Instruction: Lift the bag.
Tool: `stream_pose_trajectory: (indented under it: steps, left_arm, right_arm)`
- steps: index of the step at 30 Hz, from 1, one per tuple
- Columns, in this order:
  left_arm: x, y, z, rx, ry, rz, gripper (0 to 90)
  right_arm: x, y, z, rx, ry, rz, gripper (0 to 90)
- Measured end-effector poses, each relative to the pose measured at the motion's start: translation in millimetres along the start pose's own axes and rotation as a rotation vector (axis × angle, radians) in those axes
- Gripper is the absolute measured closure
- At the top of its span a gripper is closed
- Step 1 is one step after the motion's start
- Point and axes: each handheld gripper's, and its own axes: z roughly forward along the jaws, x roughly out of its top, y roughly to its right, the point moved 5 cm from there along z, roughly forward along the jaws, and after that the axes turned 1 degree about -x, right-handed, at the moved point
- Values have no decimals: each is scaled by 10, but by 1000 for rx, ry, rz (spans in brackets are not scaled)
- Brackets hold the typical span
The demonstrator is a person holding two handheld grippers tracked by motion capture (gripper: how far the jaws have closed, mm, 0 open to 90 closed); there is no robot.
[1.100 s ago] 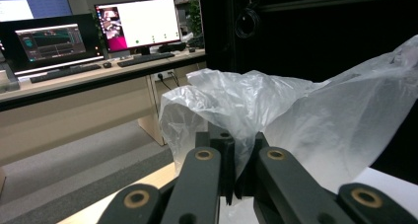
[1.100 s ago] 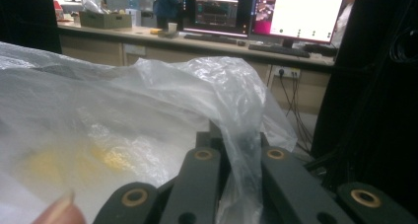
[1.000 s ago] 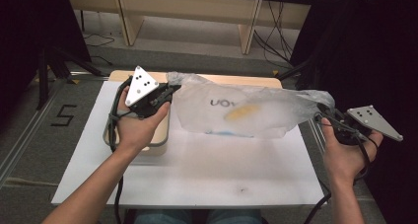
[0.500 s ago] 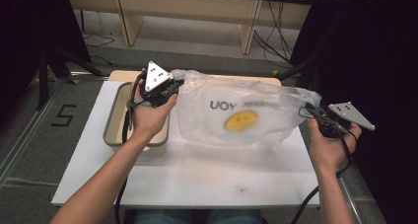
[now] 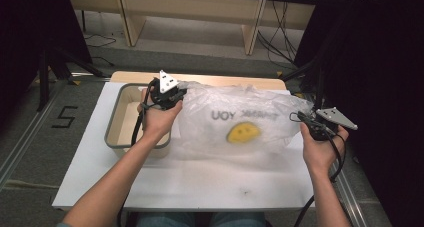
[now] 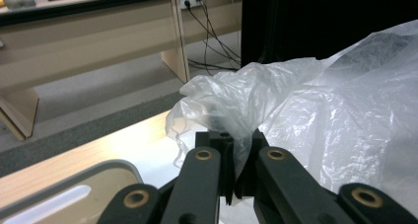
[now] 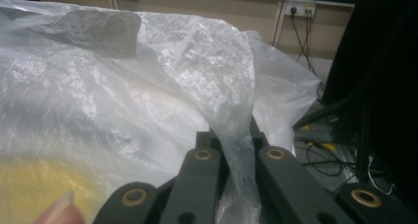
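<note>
Above the white tabletop [image 5: 200,182], the left tongs [image 5: 176,94] and right tongs [image 5: 303,118] are clamping opposite edges of the translucent plastic bag with a yellow smiley [image 5: 240,124]; keeping it taut and level while lowering should flatten it smoothly.

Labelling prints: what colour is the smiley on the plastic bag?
Yellow smiley face on the translucent white plastic bag; clearest in the high view.

Near strip of counter [image 5: 210,187] is bare, I can pass there. Plastic bag [image 5: 240,122] blocks the middle, spanning between both hands. Tray [image 5: 116,118] blocks far left, touching the bag's edge. Black curtain [image 5: 380,87] hems the right.
</note>
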Motion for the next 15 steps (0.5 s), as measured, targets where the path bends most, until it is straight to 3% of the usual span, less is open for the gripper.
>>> stream_pose_trajectory:
  steps: [15]
  left_arm:
    - [-173,-47,169,6,-67,-18,888]
  right_arm:
    - [-213,-9,201,8,-77,16,899]
